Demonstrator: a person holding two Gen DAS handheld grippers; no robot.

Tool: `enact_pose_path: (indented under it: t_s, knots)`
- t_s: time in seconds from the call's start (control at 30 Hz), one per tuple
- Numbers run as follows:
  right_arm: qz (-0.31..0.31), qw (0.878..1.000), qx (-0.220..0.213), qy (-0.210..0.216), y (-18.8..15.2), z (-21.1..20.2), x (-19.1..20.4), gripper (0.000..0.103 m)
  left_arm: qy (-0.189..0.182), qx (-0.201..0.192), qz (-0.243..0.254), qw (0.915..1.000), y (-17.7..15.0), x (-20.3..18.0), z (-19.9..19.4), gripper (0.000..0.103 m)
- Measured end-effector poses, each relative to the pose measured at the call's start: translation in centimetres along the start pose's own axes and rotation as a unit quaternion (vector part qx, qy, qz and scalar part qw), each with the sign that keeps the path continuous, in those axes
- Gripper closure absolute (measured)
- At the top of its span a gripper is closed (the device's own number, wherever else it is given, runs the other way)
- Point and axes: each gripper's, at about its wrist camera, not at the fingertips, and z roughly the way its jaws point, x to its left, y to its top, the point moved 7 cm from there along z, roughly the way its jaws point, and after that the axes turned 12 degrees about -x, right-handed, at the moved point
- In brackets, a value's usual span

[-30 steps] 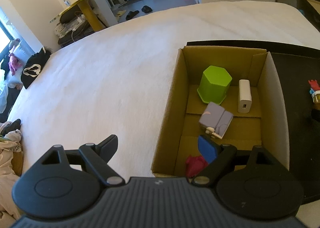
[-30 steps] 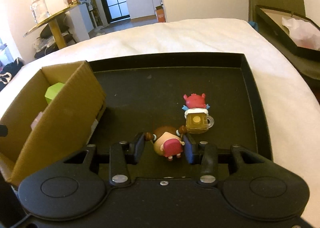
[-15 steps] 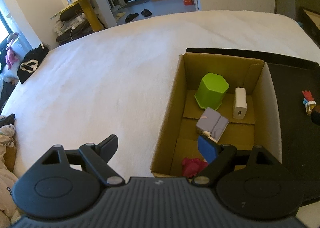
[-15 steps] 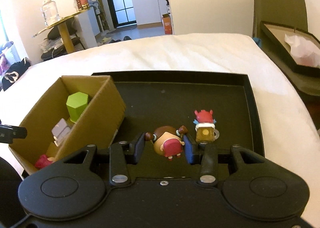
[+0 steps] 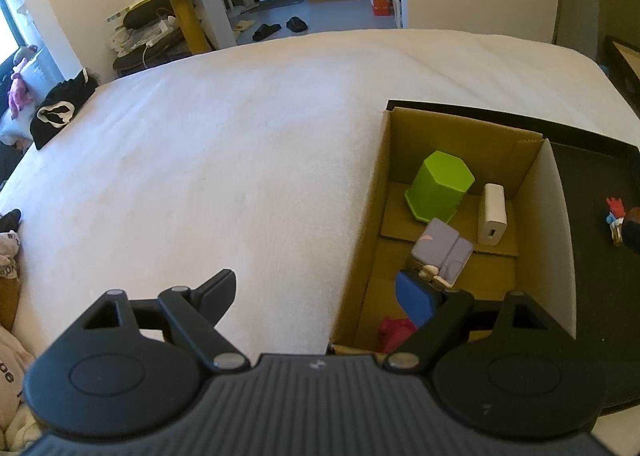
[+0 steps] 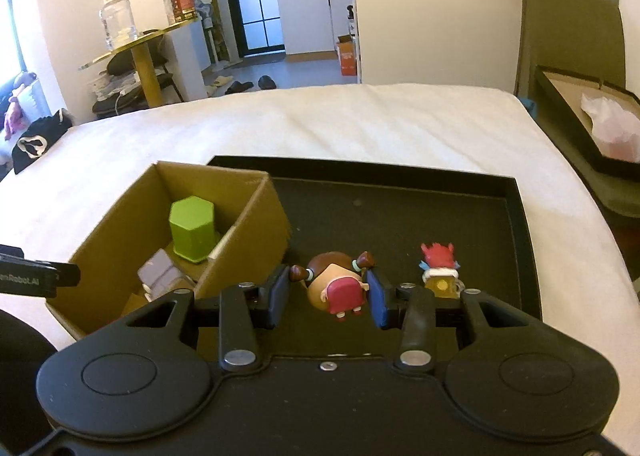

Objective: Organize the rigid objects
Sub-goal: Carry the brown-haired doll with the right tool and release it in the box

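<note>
Right gripper [image 6: 326,294] is clamped on the small brown-haired plastic figurine in pink [image 6: 335,286], lifted off the black tray [image 6: 516,256] so I can clear the wall of the brown cardboard box [image 6: 248,240] at frame left. Left gripper [image 5: 316,296] hangs wide and empty.

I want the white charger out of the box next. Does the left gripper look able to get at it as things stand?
Probably yes. The left gripper is open and empty over the near end of the cardboard box, which is open-topped. The white charger stands apart from the green hexagonal container, though close to the wall.
</note>
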Motion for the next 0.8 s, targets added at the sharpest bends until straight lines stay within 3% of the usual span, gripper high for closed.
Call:
enact_pose_path:
  t_s: [0.7, 0.8]
  knots:
    - [-0.068, 0.997, -0.007, 0.034, 2.7, -0.1, 6.8, 0.062, -0.066, -0.008, -0.016, 0.9976, -0.8, 0.0, 0.6, 0.021]
    - [-0.088, 0.995, -0.004, 0.039, 2.8, 0.2, 7.8, 0.062, -0.073, -0.012, -0.017, 0.9971, -1.0, 0.0, 0.6, 0.033]
